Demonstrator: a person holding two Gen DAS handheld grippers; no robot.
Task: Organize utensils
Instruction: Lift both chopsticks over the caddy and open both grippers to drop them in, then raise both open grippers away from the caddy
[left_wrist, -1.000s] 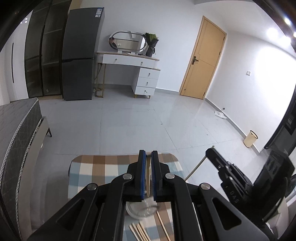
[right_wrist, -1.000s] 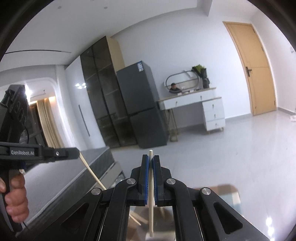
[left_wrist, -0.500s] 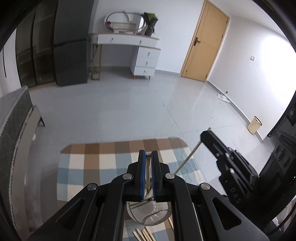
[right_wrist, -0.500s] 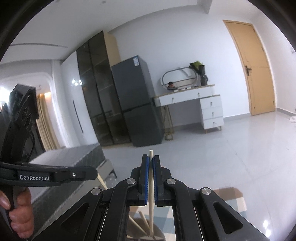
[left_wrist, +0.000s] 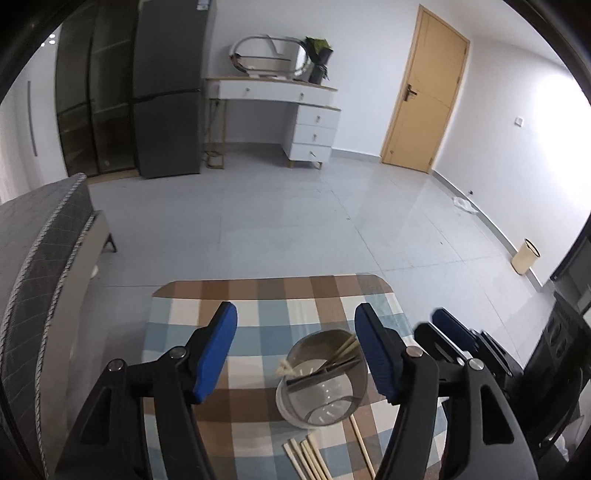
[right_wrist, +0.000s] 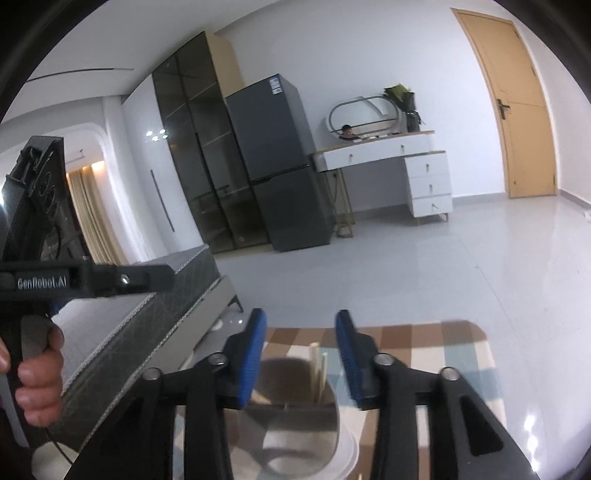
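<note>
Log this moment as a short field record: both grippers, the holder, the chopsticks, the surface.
left gripper: open, holding nothing
right gripper: open, holding nothing, above the holder
holder: clear round cup on the checked cloth
chopsticks in holder: several, leaning against the rim
loose chopsticks: a row lying flat on the cloth, near side of the holder
single chopstick: lying apart, just right of the row
task state: some chopsticks in the holder, others not yet collected
</note>
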